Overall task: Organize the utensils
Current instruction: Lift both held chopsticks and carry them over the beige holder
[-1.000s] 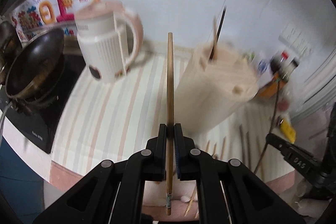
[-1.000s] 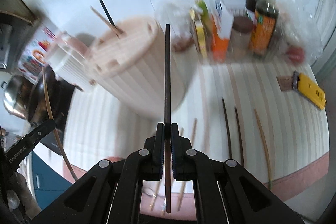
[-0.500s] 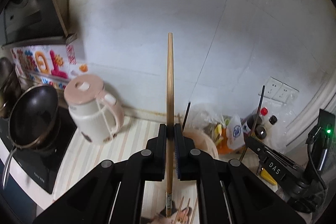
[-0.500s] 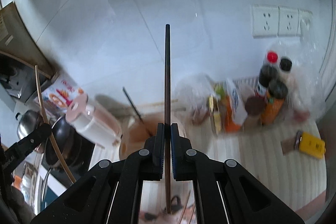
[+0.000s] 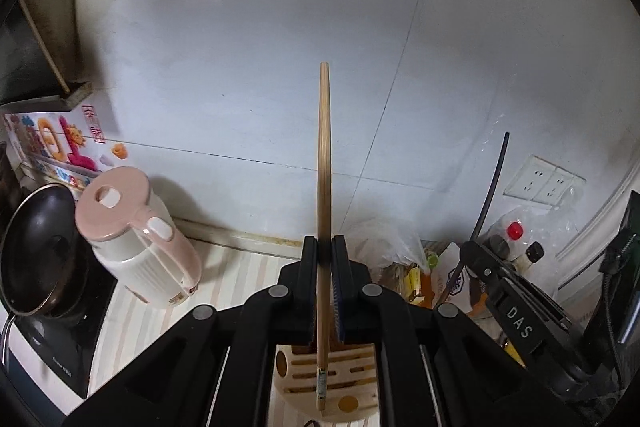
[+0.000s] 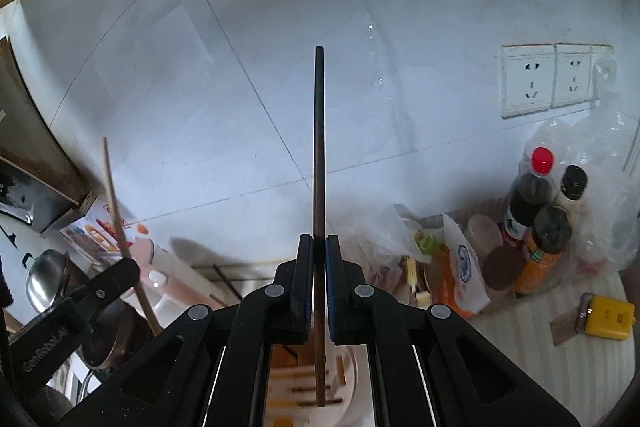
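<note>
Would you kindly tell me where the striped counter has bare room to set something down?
Free: the striped counter between the pink kettle and the slotted holder, and the strip beside the yellow box. Crowded: the bottles and bags by the wall.

Pale wooden chopstick (image 5: pixel 325 167), dark brown chopstick (image 6: pixel 319 155) — pink-and-cream kettle (image 5: pixel 138 243) (striped counter (image 5: pixel 236 279)), yellow box (image 6: pixel 608 317).

"das" in white on the right gripper (image 5: pixel 516 319), seen from the left wrist; partly legible white lettering along the left gripper (image 6: pixel 44 351), unclear.
</note>
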{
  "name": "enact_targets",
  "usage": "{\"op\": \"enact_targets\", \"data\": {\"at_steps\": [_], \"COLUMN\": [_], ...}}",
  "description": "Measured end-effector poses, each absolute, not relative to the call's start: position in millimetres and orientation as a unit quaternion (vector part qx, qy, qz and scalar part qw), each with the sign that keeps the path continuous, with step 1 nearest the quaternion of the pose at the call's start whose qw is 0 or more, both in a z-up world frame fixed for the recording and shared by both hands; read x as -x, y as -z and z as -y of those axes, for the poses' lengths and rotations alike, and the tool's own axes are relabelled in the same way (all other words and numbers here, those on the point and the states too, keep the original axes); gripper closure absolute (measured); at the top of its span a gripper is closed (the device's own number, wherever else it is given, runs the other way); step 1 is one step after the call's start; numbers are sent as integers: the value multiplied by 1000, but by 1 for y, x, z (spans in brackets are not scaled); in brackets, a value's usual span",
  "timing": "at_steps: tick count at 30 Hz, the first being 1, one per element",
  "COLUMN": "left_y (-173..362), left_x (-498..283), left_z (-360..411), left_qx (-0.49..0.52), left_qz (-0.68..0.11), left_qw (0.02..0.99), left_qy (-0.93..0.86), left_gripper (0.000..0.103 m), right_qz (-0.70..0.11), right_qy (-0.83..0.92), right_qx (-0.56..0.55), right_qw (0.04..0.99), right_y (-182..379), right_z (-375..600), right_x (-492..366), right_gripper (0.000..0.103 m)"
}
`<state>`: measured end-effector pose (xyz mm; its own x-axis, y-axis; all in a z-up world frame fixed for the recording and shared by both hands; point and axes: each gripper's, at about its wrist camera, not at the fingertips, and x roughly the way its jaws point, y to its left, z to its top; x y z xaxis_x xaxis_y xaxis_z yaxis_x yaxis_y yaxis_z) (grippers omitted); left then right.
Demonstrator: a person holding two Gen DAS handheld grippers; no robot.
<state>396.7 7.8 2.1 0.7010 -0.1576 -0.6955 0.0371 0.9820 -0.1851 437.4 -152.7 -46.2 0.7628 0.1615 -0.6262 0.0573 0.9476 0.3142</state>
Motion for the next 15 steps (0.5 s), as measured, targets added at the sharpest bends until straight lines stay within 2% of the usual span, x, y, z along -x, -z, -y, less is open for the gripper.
{"op": "enact_targets", "data": {"at_steps": [15], "left_y": [23], "left_x": [-446], "left_z": [2], "left_qx": [70], "left_qz": [-373], "left_qw": [924], "left_qy": [45], "left_gripper": [99], "right_qz": [-309], "right_qy": [-48], "right_qx": [-176], "right_qw": [934], "right_y": [76], "right_z": [146], "right_x": [-470], "right_gripper": [97]}}
